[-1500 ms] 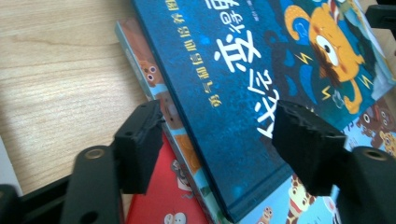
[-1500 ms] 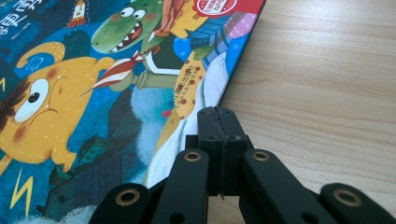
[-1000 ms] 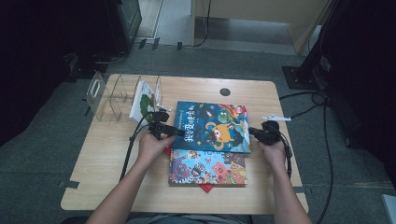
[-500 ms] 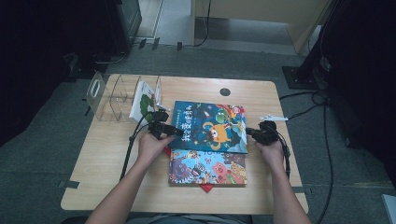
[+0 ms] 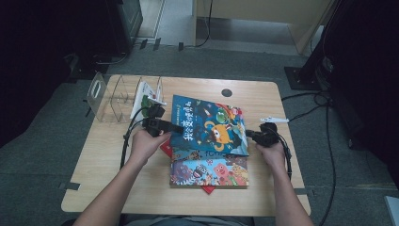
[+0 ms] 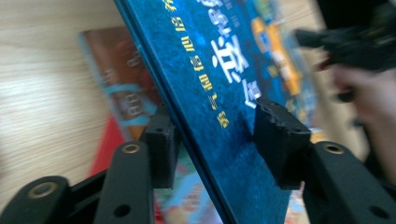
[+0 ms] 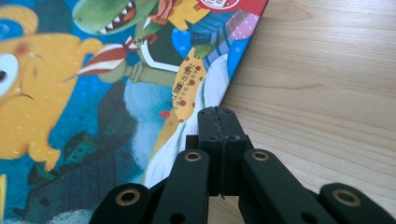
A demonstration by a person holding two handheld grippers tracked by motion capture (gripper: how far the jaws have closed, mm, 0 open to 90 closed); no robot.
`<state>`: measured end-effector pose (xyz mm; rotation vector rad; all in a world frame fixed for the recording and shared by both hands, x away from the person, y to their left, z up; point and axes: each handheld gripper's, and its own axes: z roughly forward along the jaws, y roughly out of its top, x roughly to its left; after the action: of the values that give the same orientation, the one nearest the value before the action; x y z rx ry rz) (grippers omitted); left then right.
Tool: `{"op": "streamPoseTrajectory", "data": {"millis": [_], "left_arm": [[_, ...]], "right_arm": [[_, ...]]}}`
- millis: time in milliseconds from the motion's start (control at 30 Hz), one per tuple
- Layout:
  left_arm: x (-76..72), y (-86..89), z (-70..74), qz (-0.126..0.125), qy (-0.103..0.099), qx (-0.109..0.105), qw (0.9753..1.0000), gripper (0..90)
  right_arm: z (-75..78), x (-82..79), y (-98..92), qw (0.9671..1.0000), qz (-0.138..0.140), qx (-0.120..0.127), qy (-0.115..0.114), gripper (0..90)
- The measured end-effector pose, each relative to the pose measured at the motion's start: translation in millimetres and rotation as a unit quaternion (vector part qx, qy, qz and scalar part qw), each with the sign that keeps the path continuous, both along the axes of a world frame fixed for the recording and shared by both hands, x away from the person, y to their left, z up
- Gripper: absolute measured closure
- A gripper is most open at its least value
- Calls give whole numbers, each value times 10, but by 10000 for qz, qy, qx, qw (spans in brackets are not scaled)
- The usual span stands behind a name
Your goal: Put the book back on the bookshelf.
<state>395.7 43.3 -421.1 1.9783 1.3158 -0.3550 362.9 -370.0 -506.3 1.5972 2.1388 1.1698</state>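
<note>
The left gripper [image 6: 219, 149] has its fingers half open around the blue book's [image 5: 209, 125] edge. The right gripper [image 7: 219, 135] is closed tight, pushing the far edge. The book could slip back onto the desk [image 5: 89, 165].

You are holding the left gripper [image 5: 175, 128] against the left edge of the blue picture book [image 5: 209, 126], and the right gripper [image 5: 250, 135] is meeting its right edge. The blue picture book is lying tilted over a second picture book [image 5: 209, 172] on the wooden table [image 5: 263, 193]. A clear divider rack [image 5: 123, 98] is standing at the table's far left corner, just behind your left hand [image 5: 147, 143].
</note>
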Motion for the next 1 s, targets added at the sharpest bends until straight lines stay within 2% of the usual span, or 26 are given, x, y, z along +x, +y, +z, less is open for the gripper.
{"op": "streamPoseTrajectory", "data": {"millis": [100,200,233,300,367,433,533,567,600,733,767,833,900,1000], "left_arm": [[8,-4,159,-68,-56,46,9999,558],[42,4,277,-129,47,-23,9999,580],[50,-5,323,-125,44,36,9999,588],[62,-9,390,-141,3,132,9998,587],[66,-5,431,-113,-20,137,9998,599],[77,11,513,-97,-65,142,9998,607],[112,27,657,-150,-11,149,9998,623],[112,27,657,-150,-11,149,9998,625],[118,7,732,-175,-78,272,9994,626],[138,-34,809,-267,-76,291,9992,651],[167,-81,845,-359,-71,410,9985,657],[190,-91,872,-380,-52,421,9984,679],[247,-89,928,-344,28,344,9988,710],[330,-119,1024,-401,147,429,9982,728]], "right_arm": [[7,-6,46,10000,48,-12,-48,900],[3,-9,89,9999,115,81,-66,900],[9,-8,95,9998,129,42,-107,900],[8,-7,111,9997,173,124,-98,900],[7,-7,126,9997,195,143,-93,900],[10,-9,186,9995,273,111,-106,900],[7,-2,315,9988,455,119,-134,900],[8,-1,338,9986,490,99,-143,900],[10,-1,382,9984,534,90,-143,900],[10,-4,476,9976,663,77,-168,900],[15,-13,543,9970,754,38,-181,900],[19,-22,598,9966,803,-7,-202,900],[20,-25,621,9963,832,-20,-210,900],[27,-41,701,9953,929,-114,-257,900]]}}
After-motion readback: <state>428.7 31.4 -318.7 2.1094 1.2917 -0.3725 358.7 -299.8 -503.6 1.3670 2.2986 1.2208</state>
